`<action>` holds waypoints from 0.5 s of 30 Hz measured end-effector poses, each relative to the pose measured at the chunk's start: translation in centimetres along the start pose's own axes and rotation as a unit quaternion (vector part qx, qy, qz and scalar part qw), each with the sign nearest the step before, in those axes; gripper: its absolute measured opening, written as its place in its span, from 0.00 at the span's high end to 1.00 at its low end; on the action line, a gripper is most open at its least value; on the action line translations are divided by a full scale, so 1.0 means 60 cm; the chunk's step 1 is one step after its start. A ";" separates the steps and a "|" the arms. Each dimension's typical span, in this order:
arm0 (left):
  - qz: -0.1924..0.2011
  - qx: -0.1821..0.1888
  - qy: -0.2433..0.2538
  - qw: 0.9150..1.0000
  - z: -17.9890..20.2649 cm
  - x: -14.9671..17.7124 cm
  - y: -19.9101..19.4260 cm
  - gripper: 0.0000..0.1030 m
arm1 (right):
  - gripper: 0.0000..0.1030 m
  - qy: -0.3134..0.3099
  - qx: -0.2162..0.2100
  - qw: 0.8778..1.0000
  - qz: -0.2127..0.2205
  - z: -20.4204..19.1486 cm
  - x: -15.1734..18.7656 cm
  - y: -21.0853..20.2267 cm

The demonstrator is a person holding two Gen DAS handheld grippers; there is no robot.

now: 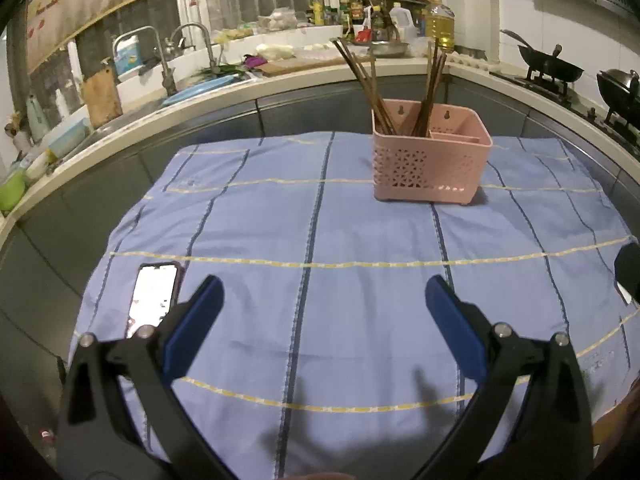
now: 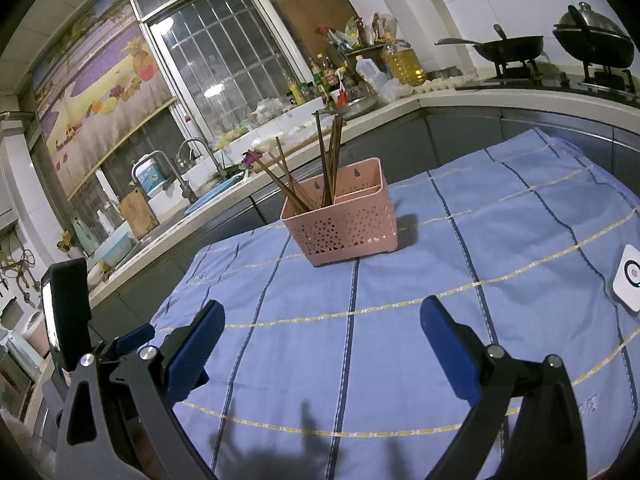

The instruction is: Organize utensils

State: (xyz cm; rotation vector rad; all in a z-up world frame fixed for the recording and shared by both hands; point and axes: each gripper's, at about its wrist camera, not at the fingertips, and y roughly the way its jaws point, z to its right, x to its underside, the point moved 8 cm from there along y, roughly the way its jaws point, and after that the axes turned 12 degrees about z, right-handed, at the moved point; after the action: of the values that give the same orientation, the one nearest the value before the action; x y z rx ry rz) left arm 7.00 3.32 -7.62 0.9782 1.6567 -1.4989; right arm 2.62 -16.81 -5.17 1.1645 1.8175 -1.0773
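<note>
Table (image 1: 280, 220): covered edge to edge by blue cloth (image 1: 360, 300) with dark blue lengthwise stripes and thin yellow cross stripes; cloth slightly rumpled at far corners.

Directly on cloth:
- Pink perforated caddy (image 1: 430, 164), far side, upright, divided into compartments. Brown chopsticks (image 1: 380, 92) standing tilted in the larger left compartment, fanned in two bunches. Smaller right compartments: contents not discernible.
- Phone (image 1: 154, 296), near left edge, lying flat, screen lit and facing up.
- White square device (image 2: 629, 276) with a round mark, near right edge, lying flat; seen in right wrist view only.

Items well apart from each other.
</note>
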 end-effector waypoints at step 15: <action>0.002 0.000 0.007 1.000 0.001 0.005 -0.003 0.06 | 0.06 0.002 -0.001 1.000 -0.003 -0.001 0.004 0.000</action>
State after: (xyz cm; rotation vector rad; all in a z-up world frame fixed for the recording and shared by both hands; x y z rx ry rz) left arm 6.72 3.25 -7.78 0.9931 1.6638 -1.4928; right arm 2.57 -16.70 -5.37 1.1623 1.8258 -1.0766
